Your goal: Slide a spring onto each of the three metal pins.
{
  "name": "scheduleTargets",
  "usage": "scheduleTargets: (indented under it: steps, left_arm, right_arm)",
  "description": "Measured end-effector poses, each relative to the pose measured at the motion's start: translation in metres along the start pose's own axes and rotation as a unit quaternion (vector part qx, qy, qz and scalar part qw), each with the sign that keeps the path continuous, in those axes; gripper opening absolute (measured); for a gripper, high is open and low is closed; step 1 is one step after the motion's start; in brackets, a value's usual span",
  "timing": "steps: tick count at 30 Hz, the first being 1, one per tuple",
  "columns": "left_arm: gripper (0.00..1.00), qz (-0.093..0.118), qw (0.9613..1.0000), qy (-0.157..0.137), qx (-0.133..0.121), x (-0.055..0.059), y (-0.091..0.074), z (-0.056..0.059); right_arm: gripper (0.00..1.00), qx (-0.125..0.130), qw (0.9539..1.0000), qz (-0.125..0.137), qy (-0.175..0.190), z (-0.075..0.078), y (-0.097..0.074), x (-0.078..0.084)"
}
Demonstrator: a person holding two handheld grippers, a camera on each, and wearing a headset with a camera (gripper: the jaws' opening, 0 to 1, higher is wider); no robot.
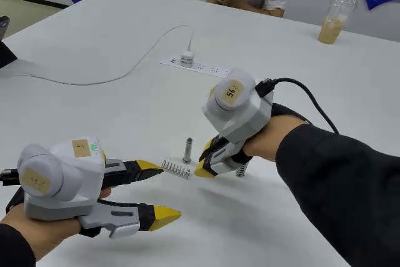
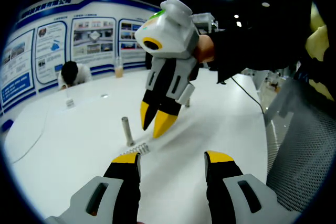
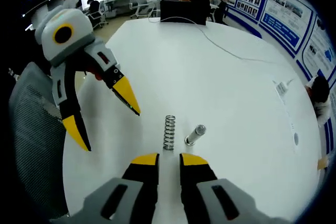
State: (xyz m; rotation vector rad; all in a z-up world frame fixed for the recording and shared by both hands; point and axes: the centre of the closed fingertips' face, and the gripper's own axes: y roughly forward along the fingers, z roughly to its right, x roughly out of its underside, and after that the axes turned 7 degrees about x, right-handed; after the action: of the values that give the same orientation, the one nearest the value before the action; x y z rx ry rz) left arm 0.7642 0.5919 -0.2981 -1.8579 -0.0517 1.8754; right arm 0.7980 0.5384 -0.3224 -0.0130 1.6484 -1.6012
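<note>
while left gripper [image 1: 167,192] lies level, wide open, empty, right gripper [image 1: 202,169] tilts down, barely parted, beside spring [image 1: 175,168]

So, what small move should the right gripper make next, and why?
Probably ease the right gripper forward and close it on the spring. The spring lies flat on the table just ahead of its slightly parted, empty jaws, and the metal pin stands bare beside it, so the spring must be picked up first.
</note>
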Motion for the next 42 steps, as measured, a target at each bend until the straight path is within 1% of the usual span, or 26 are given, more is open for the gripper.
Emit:
scheduleTargets:
  steps: [6,14,20,26,29,35,42]
  left_arm:
    - [0.5,-0.002,1.0,-0.001,-0.001,0.002,-0.001,0.0]
    - [0.5,-0.004,1.0,-0.002,-0.003,0.003,-0.002,0.0]
    - [0.5,-0.005,1.0,-0.003,-0.003,0.002,-0.003,0.0]
    - [0.5,-0.006,1.0,-0.004,-0.005,0.003,-0.004,-0.001]
    - [0.5,-0.006,1.0,-0.005,-0.006,0.003,-0.005,-0.001]
    - [0.5,-0.007,0.9999,-0.004,-0.006,0.003,-0.006,-0.001]
    - [0.5,-0.007,0.9999,-0.004,-0.006,0.004,-0.005,-0.001]
  right_arm:
    - [0.16,0.001,1.0,0.004,0.008,-0.002,0.012,-0.003]
    - [0.16,0.004,0.9999,-0.001,0.012,-0.002,0.023,-0.002]
    - [0.16,0.001,0.9999,-0.001,0.017,-0.003,0.029,-0.004]
    - [0.14,-0.004,0.9997,-0.01,0.021,-0.003,0.034,-0.001]
    - [0.12,-0.008,0.9996,-0.011,0.023,-0.005,0.034,-0.002]
    - [0.12,-0.01,0.9996,-0.015,0.023,-0.006,0.033,0.0]
    - [0.12,-0.011,0.9997,-0.02,0.008,-0.008,0.024,0.007]
